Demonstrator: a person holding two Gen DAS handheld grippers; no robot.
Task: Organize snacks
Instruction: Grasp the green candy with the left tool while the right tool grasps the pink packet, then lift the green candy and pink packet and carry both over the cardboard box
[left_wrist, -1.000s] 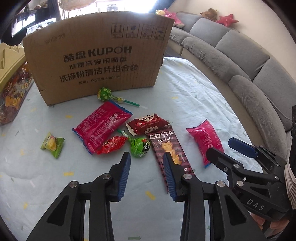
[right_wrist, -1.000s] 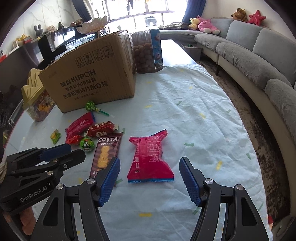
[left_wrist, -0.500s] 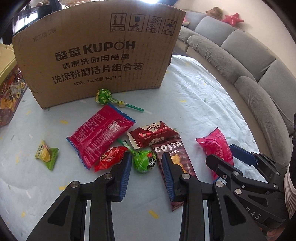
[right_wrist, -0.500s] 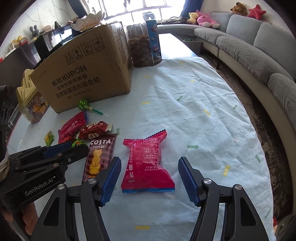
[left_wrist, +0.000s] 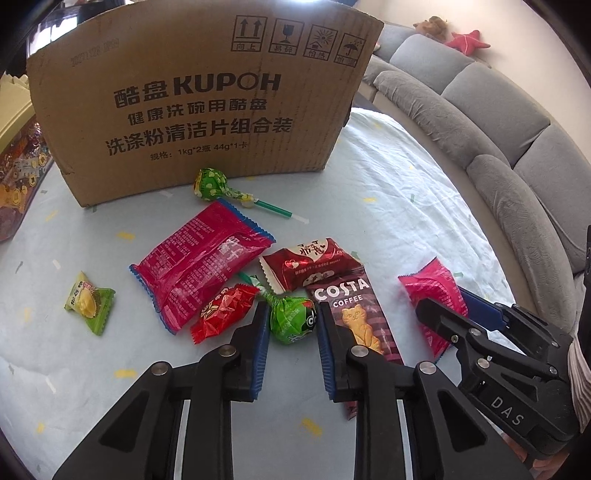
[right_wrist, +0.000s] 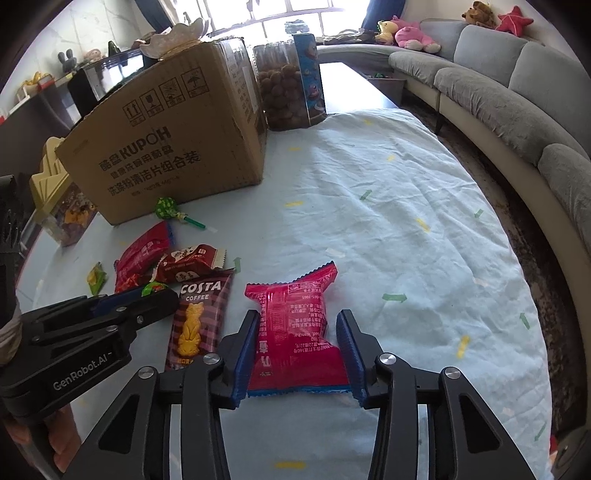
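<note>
Snacks lie on a pale blue cloth in front of a cardboard box (left_wrist: 199, 107). My left gripper (left_wrist: 291, 325) is open, its jaws on either side of a green lollipop (left_wrist: 291, 323). Beside it lie a small red candy (left_wrist: 221, 317), a big red packet (left_wrist: 199, 262), a dark red packet (left_wrist: 310, 264), a Costa Coffee bar (left_wrist: 360, 321), a yellow-green candy (left_wrist: 88, 308) and a second green lollipop (left_wrist: 212, 182). My right gripper (right_wrist: 297, 350) has its jaws closed against the sides of a pink-red packet (right_wrist: 293, 328) that rests on the cloth.
The cardboard box (right_wrist: 173, 147) stands at the back. A clear jar of brown balls (right_wrist: 284, 92) is behind it and a yellow-lidded candy tub (right_wrist: 59, 199) is at the left. A grey sofa (right_wrist: 517, 96) curves round the right side.
My left gripper moved forward so the green lollipop now sits between its jaws. My right gripper moved forward and closed in from wide open onto the pink-red packet.
</note>
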